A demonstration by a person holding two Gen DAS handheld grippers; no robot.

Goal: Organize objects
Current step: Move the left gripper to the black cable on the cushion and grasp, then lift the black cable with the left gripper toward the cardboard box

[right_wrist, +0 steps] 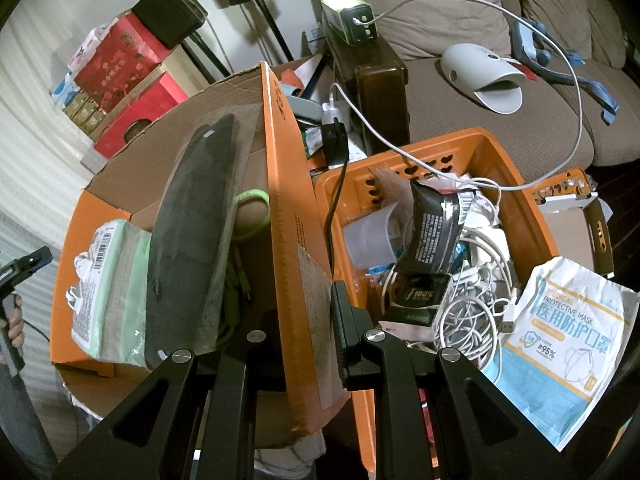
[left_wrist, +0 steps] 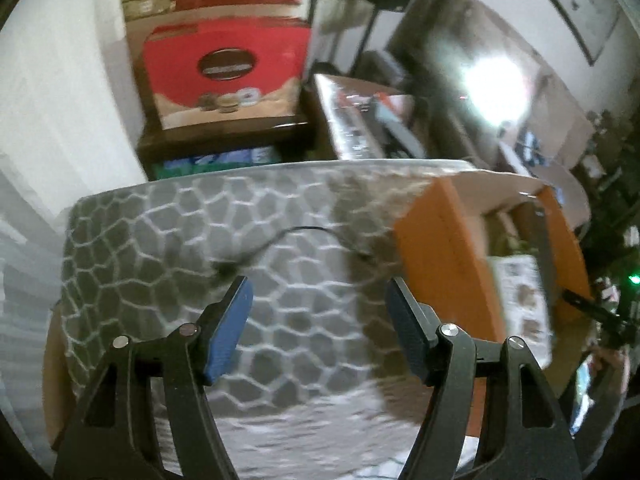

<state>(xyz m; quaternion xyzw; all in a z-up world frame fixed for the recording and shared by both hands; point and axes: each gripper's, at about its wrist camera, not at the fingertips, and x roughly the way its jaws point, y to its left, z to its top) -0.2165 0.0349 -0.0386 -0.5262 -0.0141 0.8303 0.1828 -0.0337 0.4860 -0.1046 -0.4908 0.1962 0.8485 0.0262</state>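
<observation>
Nearest, the right gripper [right_wrist: 320, 332], black two-finger tool: jaws pinched tight on the upright side flap of the orange cardboard box [right_wrist: 280, 216], one finger inside the flap, the other outside.

Left gripper [left_wrist: 318, 320], black with blue pads [left_wrist: 228, 332]: jaws spread apart, nothing between them, poised above a grey cloth with a pale honeycomb pattern [left_wrist: 180, 264]. A thin black cable [left_wrist: 280, 238] lies on that cloth just ahead of the fingertips.

Inside the cardboard box: a pale green plastic-wrapped pack with a barcode label [right_wrist: 108, 280] at the left; a long dark grey flat item in a clear sleeve [right_wrist: 192, 240] leaning along the middle; a lime green cable [right_wrist: 250, 216] behind it, against the flap.

Just right of the box, touching its flap: an orange plastic basket with heart-shaped holes [right_wrist: 532, 216]. Contents: tangled white cables [right_wrist: 472, 300], a black foil pouch [right_wrist: 436, 228], a small black carton [right_wrist: 420, 296], a translucent cup [right_wrist: 368, 240]. A white-and-blue protective mask packet [right_wrist: 560, 344] rests on its right rim.

Farther back: a brown sofa [right_wrist: 460, 104] bearing a white curved gadget [right_wrist: 484, 76]; red gift boxes [right_wrist: 128, 64] stacked at the far left.
</observation>
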